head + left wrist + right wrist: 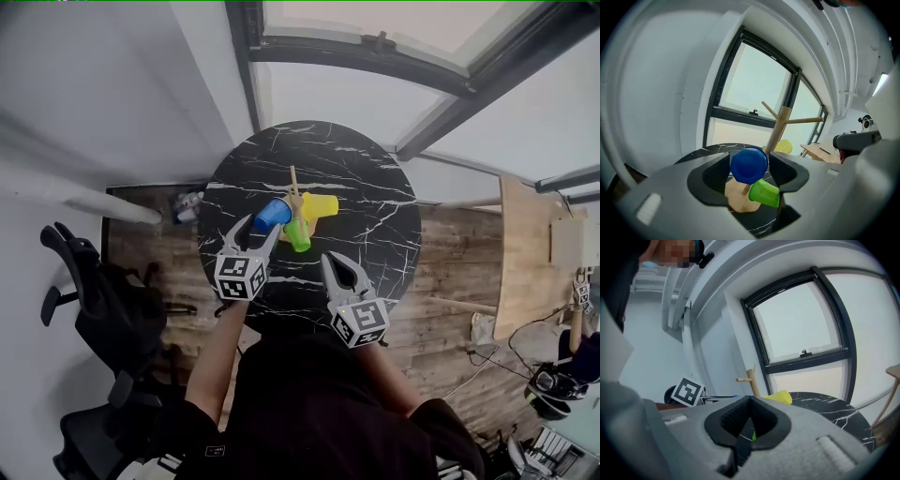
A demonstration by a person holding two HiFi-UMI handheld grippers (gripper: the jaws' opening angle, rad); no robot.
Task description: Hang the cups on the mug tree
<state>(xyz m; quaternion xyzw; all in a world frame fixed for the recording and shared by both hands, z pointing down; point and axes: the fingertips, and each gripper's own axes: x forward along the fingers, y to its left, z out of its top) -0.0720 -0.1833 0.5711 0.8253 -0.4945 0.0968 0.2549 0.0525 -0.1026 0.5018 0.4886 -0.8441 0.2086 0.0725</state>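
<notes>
A wooden mug tree (293,180) stands on the round black marble table (366,187). Around its post sit a blue cup (272,215), a green cup (298,234) and a yellow cup (322,207). My left gripper (262,226) is open, its jaws on either side of the blue cup (749,165), whose bottom faces the camera. Below that cup are the green cup (765,192) and the tree's wooden base (738,194). My right gripper (330,258) is shut and empty, held back near the table's front edge. In its own view I see the yellow cup (779,397) and the post (751,380).
A black office chair (84,291) stands on the wooden floor at the left. Bottles (187,204) lie beside the table's left edge. A light wooden desk (534,253) is at the right. A dark-framed window (754,93) runs behind the table.
</notes>
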